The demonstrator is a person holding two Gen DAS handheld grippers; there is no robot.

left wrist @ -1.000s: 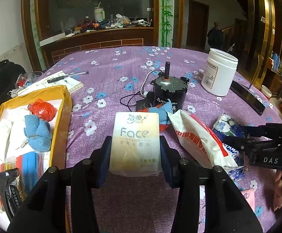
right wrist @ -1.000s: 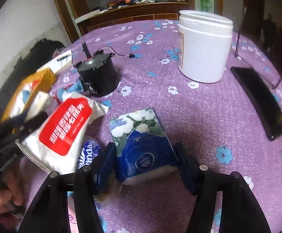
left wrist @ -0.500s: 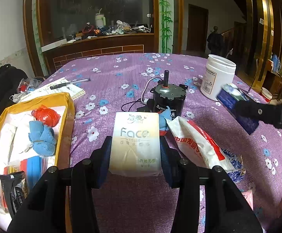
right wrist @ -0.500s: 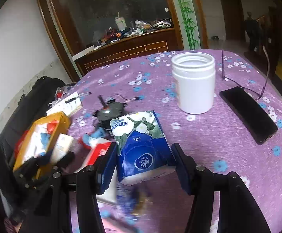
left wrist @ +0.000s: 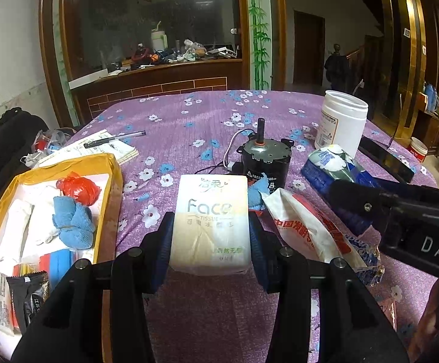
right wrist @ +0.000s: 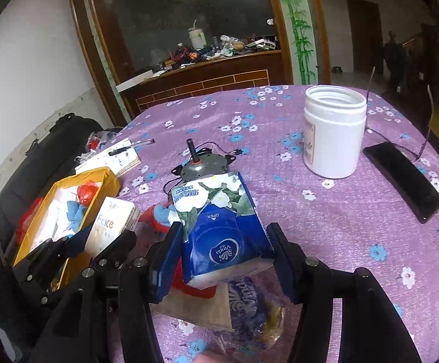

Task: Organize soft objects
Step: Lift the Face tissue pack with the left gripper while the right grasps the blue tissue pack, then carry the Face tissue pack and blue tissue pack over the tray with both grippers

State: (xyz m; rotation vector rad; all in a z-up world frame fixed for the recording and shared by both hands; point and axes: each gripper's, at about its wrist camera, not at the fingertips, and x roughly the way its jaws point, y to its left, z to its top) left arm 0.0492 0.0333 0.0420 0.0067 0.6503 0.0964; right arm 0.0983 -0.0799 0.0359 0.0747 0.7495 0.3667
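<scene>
The left gripper is clamping a cream "Face" tissue pack between its blue pads, the pack standing above the purple flowered tablecloth, just right of the yellow box; the right gripper is squeezing a blue Vinda tissue pack from both sides, lifted off the cloth in front of the black motor; a red-and-white pouch is lying between the two claws; under the Vinda pack a crumpled wrapper is sitting half hidden, its contents hard to make out; the box is running off the frame's left edge, holding a blue cloth and a red bag; farther back a white jar and a dark phone are resting on the cloth; behind the table a wooden counter is carrying blurred clutter.
</scene>
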